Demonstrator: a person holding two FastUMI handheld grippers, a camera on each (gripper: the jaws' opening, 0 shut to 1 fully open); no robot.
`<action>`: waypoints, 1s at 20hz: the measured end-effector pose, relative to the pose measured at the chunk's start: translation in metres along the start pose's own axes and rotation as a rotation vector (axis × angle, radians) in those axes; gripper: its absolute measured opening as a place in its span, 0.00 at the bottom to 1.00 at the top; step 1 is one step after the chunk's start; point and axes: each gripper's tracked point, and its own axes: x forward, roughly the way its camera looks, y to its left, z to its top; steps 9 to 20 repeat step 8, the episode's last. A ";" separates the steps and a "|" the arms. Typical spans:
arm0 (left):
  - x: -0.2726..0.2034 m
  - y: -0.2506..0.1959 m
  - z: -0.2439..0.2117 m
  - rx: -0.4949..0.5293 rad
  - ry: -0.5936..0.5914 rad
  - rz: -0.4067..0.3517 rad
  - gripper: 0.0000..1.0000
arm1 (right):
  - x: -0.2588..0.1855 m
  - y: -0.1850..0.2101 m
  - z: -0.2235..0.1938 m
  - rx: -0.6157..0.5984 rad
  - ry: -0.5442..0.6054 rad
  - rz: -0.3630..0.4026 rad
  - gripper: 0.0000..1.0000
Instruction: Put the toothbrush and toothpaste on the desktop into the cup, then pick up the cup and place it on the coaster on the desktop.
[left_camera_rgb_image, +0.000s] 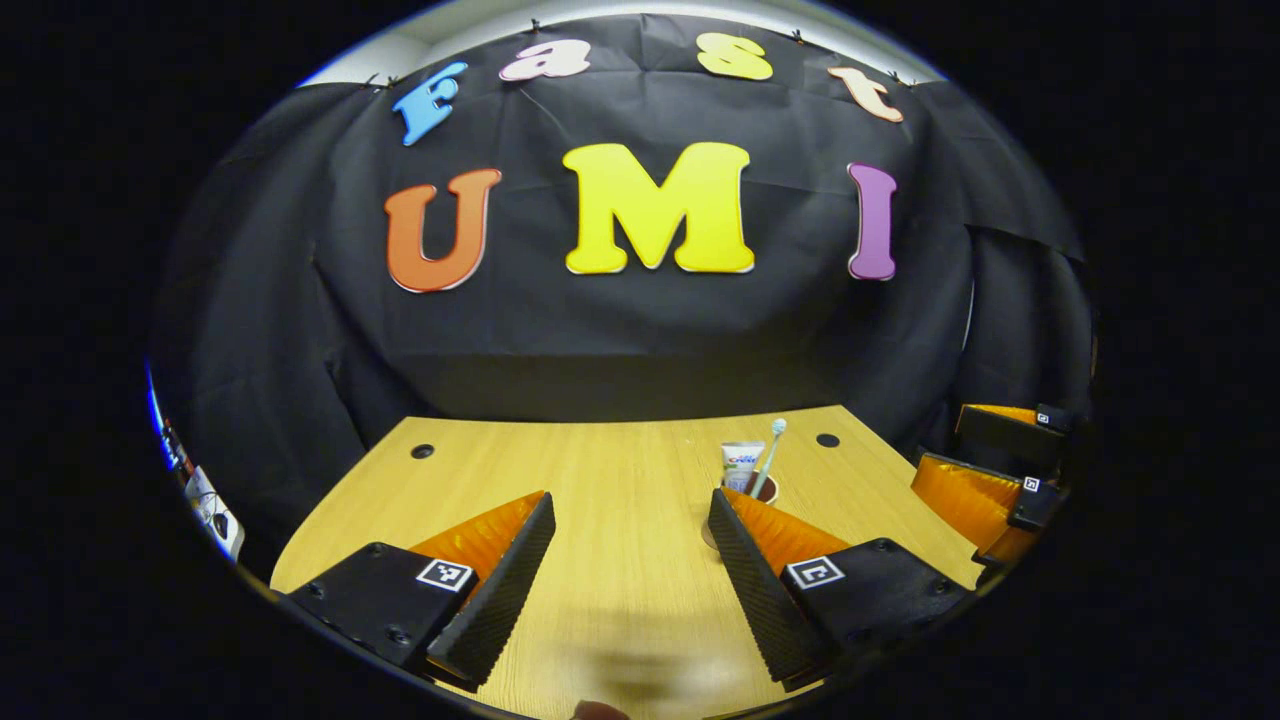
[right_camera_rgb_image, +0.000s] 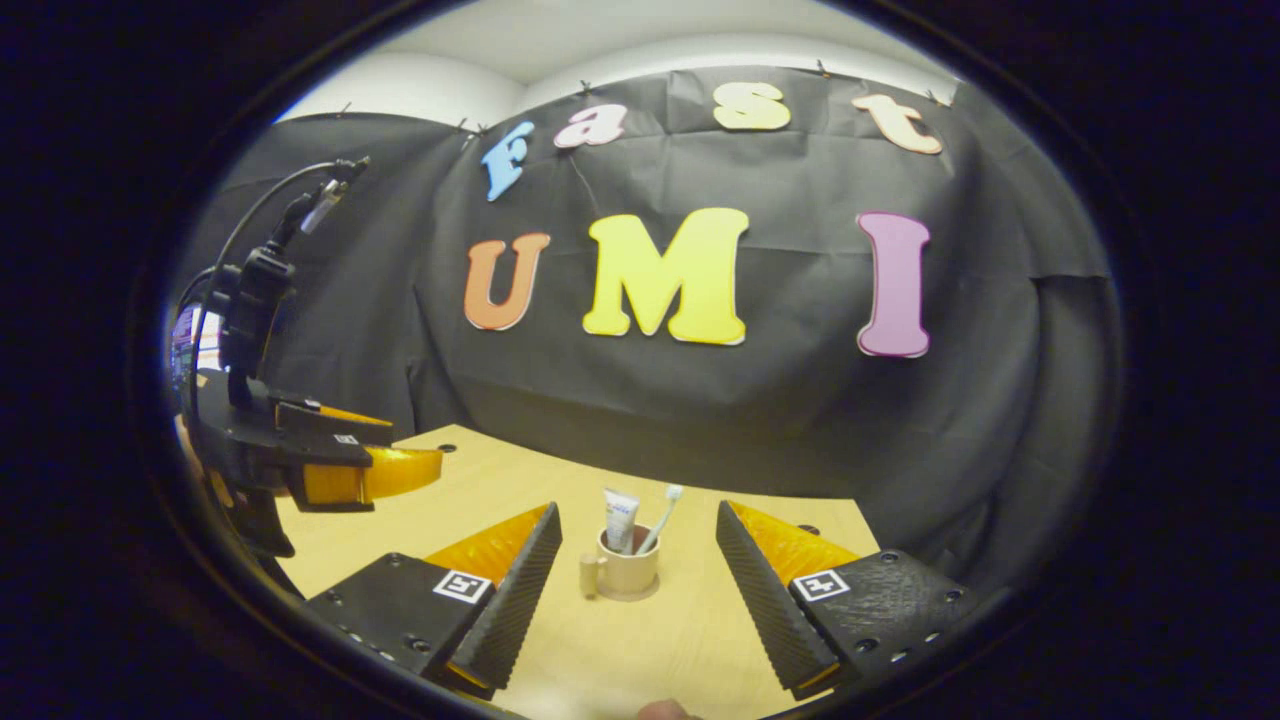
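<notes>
A beige cup (right_camera_rgb_image: 628, 572) with a handle on its left stands upright on the wooden desk (right_camera_rgb_image: 690, 640). A white toothpaste tube (right_camera_rgb_image: 619, 518) and a toothbrush (right_camera_rgb_image: 660, 520) stick up out of it. A thin round coaster rim (left_camera_rgb_image: 708, 537) shows under the cup. My right gripper (right_camera_rgb_image: 637, 511) is open, with the cup beyond and between its fingers, apart from both. My left gripper (left_camera_rgb_image: 630, 500) is open over bare desk. In the left gripper view the cup (left_camera_rgb_image: 765, 489), tube (left_camera_rgb_image: 741, 463) and brush (left_camera_rgb_image: 770, 455) peek out behind my right-hand finger (left_camera_rgb_image: 760, 590).
The right gripper (left_camera_rgb_image: 990, 480) hangs at the desk's right edge in the left gripper view. The left gripper (right_camera_rgb_image: 340, 465), with its cable, hovers at the left in the right gripper view. Two cable holes (left_camera_rgb_image: 422, 451) (left_camera_rgb_image: 827, 440) lie near the desk's far edge.
</notes>
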 end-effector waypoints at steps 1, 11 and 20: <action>-0.008 0.009 0.004 -0.003 -0.020 0.023 0.98 | -0.003 0.007 0.005 -0.010 -0.009 0.013 0.93; -0.043 0.046 0.026 -0.008 -0.149 0.068 0.97 | -0.011 0.051 0.028 -0.022 -0.054 0.001 0.96; -0.043 0.046 0.026 -0.008 -0.149 0.068 0.97 | -0.011 0.051 0.028 -0.022 -0.054 0.001 0.96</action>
